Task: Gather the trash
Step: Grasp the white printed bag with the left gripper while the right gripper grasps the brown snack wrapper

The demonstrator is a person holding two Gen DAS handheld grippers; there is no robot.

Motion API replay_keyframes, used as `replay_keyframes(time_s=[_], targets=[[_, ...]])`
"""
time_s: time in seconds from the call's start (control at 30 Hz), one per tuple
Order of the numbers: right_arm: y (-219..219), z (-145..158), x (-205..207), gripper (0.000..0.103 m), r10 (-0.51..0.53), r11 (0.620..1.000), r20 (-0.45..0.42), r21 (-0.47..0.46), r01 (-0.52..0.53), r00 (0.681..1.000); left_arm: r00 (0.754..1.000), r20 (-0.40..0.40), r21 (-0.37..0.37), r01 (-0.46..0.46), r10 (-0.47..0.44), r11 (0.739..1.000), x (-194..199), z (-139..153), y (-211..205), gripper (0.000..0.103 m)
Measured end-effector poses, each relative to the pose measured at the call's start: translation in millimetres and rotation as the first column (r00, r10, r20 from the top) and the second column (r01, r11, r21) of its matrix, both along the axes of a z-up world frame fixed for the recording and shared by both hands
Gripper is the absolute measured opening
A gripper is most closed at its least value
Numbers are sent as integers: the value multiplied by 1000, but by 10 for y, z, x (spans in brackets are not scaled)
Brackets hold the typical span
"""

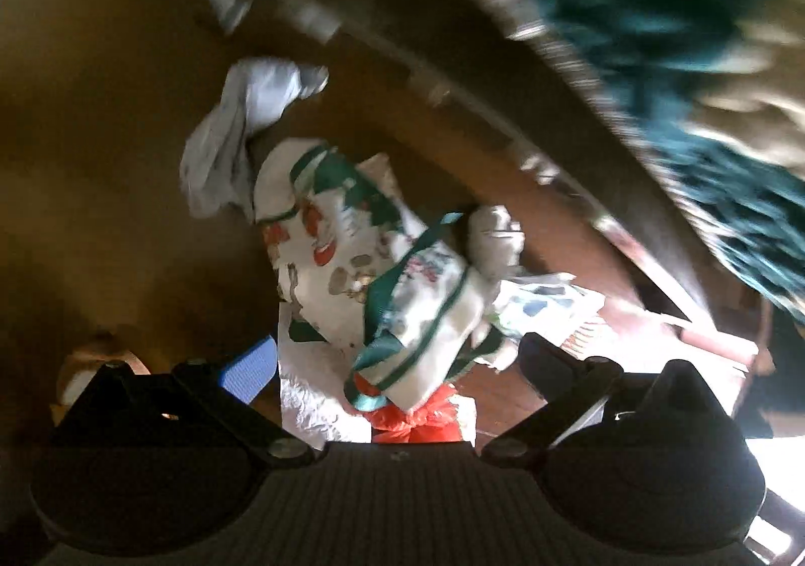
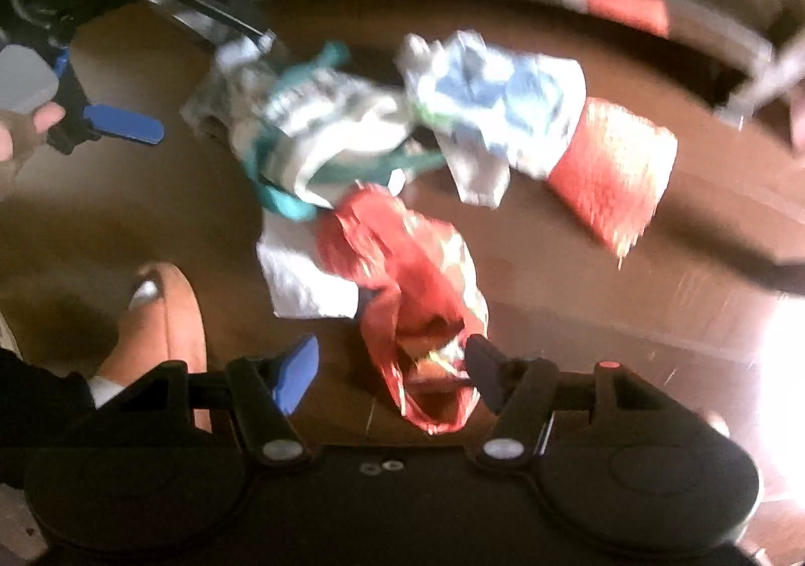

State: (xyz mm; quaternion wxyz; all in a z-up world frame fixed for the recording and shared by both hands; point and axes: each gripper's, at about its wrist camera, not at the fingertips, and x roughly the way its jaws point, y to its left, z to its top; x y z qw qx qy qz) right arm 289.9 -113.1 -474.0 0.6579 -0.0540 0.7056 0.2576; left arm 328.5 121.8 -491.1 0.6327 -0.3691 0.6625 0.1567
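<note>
R gripper [image 2: 390, 375] points down at the floor [image 2: 578, 314], jaws wide apart, nothing pinched; red wrapper [image 2: 417, 274] lies btwn the fingers, w/ white napkin [image 2: 302, 274] just left of it. Beyond: green-white bag [image 2: 322, 123], blue-white wrapper [image 2: 498, 98], red packet [image 2: 614, 163]. L gripper [image 1: 397, 359] also spread, gripping nothing, over the green-white bag [image 1: 352, 254]; grey-white crumpled piece [image 1: 236, 138] further out. Person's foot [image 2: 161, 314] left of R gripper. All blurred.
</note>
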Motion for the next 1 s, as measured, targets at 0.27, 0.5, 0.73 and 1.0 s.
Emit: replay_keyframes(time_s=[0.27, 0.5, 0.73, 1.0], targets=[[15, -539, -6, 63, -53, 998, -88, -30, 51, 995, 996, -80, -51, -55, 51, 997, 49, -520, 31, 103], [37, -797, 4, 62, -93, 994, -116, -60, 86, 989, 985, -121, -119, -141, 126, 983, 30, -783, 76, 103], [82, -963, -36, 60, -70, 995, -119, -73, 61, 990, 978, -137, -129, -175, 157, 976, 68, -930, 118, 102], [39, -976, -9, 33, -101, 994, -123, -62, 94, 987, 965, -162, -142, -229, 206, 963, 3, -1019, 247, 78]])
